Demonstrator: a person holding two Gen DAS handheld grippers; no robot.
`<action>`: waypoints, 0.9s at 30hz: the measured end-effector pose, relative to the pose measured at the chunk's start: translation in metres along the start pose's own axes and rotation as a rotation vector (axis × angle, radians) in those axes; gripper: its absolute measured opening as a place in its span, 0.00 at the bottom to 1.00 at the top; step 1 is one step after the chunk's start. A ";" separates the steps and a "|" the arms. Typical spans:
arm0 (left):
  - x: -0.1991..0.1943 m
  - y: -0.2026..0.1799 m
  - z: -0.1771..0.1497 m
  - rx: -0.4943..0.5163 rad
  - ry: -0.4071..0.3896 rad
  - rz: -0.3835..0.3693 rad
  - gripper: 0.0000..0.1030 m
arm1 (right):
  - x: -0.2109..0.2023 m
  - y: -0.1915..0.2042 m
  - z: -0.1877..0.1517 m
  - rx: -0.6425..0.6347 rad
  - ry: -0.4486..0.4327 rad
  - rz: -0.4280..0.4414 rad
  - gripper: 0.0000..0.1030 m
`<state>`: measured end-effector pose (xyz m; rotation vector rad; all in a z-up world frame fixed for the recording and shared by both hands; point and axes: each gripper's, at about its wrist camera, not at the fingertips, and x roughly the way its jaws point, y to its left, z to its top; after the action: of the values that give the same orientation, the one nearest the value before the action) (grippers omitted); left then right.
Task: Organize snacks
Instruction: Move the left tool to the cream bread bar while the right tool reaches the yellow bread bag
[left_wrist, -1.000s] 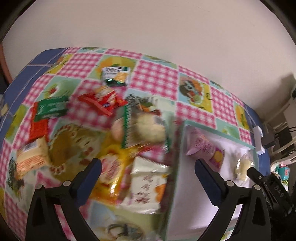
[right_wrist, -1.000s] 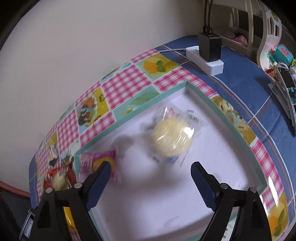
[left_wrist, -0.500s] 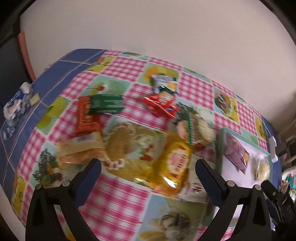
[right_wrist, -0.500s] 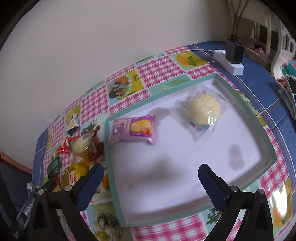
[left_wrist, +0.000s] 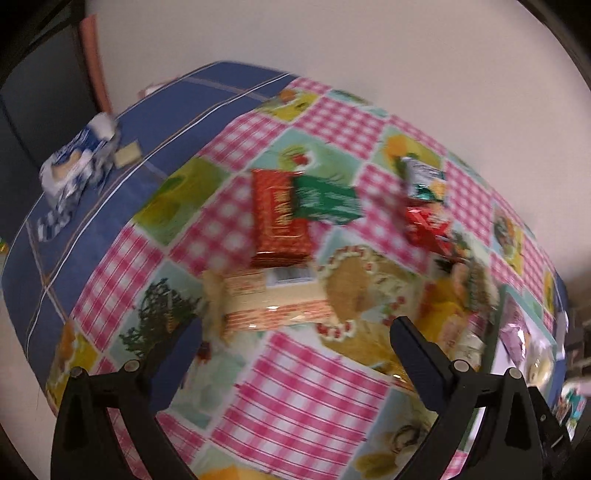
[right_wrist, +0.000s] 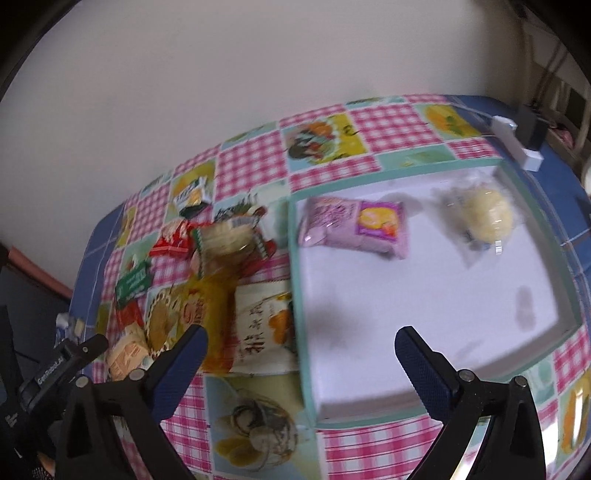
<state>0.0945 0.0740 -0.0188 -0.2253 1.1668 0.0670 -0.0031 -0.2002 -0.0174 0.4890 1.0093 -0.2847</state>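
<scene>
A white tray with a teal rim (right_wrist: 406, 413) holds a pink snack pack (right_wrist: 354, 225) and a yellow bun in clear wrap (right_wrist: 487, 218). Left of it lies a pile of snacks: a white pack with orange print (right_wrist: 264, 325), a yellow pack (right_wrist: 207, 295) and a cracker pack (right_wrist: 229, 240). My right gripper (right_wrist: 301, 338) hovers above the tray's left rim, jaws wide and closing slightly, nothing between them. My left gripper (left_wrist: 297, 328) hangs open and empty just above an orange-beige wafer pack (left_wrist: 266, 299), with a red pack (left_wrist: 279, 218) and a green pack (left_wrist: 327, 201) beyond.
A checked pink cloth covers the table over a blue one. A white power strip with a black adapter (right_wrist: 524, 144) lies behind the tray. A blue-and-white packet (left_wrist: 77, 162) sits near the left edge. A pale wall runs along the back.
Both grippers have moved left. The left one went from the pile by the tray to the wafer pack. The right one drew back from the bun and its jaws widened.
</scene>
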 end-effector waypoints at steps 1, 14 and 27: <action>0.002 0.003 0.001 -0.012 0.003 0.002 0.98 | 0.005 0.005 0.003 -0.015 0.007 -0.004 0.95; 0.007 0.020 0.052 -0.065 -0.028 0.046 0.98 | 0.039 0.081 0.028 -0.201 0.054 0.042 0.75; 0.060 0.027 0.041 -0.099 0.107 -0.008 0.98 | 0.073 0.101 0.012 -0.243 0.125 0.025 0.60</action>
<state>0.1508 0.1050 -0.0626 -0.3237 1.2701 0.1068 0.0876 -0.1199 -0.0487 0.3011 1.1417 -0.1073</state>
